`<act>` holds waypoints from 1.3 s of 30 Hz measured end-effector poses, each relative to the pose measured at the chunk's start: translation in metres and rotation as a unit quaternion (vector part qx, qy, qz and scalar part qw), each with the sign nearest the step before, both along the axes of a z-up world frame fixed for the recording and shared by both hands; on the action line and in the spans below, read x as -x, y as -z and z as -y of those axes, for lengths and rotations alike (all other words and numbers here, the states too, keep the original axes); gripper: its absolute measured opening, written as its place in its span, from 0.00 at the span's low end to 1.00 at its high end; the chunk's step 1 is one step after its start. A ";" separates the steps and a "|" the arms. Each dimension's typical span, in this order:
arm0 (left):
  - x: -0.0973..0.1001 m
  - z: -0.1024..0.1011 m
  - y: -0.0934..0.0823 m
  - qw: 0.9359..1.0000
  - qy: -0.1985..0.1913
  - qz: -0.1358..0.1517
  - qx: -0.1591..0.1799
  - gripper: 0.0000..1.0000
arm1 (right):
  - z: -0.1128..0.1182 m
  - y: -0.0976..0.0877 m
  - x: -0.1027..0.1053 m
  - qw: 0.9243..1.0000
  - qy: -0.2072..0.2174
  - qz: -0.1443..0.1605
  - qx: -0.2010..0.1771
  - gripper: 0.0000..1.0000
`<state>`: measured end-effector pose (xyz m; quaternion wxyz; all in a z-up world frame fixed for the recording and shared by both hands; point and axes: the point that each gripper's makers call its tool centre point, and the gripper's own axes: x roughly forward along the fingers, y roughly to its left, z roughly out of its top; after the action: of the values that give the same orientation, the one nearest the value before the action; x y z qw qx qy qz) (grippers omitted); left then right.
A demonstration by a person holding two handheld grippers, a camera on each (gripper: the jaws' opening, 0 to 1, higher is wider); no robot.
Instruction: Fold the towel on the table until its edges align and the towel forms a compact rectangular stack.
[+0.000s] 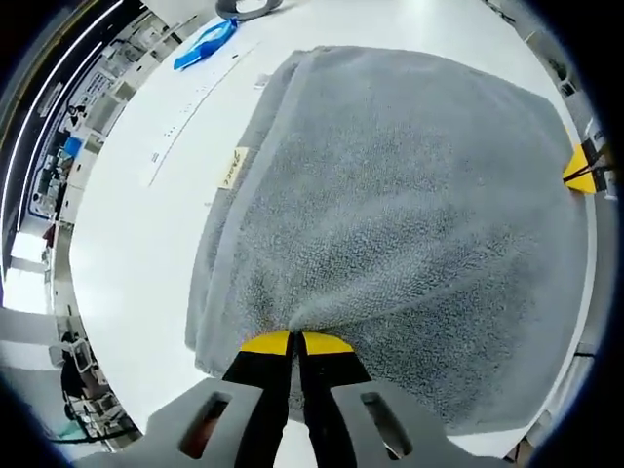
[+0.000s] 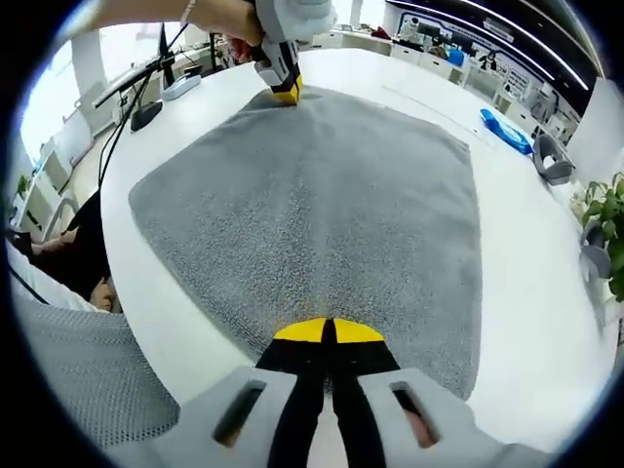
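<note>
While each gripper pinches an opposite end of it, the grey terry-cloth towel (image 1: 390,205) lies spread on the round white table (image 1: 136,244), already doubled, judging by the layered hem beside its small tan label (image 1: 232,168). The left gripper (image 1: 295,343) has its yellow-tipped jaws pressed together on the near edge of the cloth; the same gripper shows in the right gripper view at the far corner (image 2: 286,94), held by a hand (image 2: 219,18). The right gripper (image 2: 328,331) likewise has its jaws clamped together on its own edge of the towel, and its yellow tips appear at the far corner in the left gripper view (image 1: 583,174).

The step in hand looks like the next fold. To do it well, both grips should catch every layer, rise together at 1 pace, and carry the held edge across to the opposite hem, keeping the cloth taut between them so no wrinkle is trapped. A blue flat object (image 1: 205,43) near the far rim sits well apart and should not interfere.
</note>
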<state>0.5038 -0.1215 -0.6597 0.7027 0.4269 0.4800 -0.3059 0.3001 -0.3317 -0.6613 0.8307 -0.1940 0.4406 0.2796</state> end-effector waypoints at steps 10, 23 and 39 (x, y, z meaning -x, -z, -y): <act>0.002 0.000 -0.002 1.000 0.007 0.016 -0.005 0.03 | 0.000 0.001 -0.001 1.000 0.011 -0.018 -0.021 0.00; 0.008 0.002 -0.041 0.996 -0.040 0.054 0.060 0.05 | -0.001 0.000 0.001 0.999 -0.007 -0.029 -0.046 0.00; 0.129 0.067 -0.076 0.970 0.006 0.063 0.235 0.08 | -0.003 -0.001 0.004 0.991 -0.093 -0.073 -0.067 0.01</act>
<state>0.3745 -0.1889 -0.5837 0.8103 0.2714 0.3468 -0.3866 0.2958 -0.3288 -0.6600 0.7780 -0.1566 0.4603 0.3978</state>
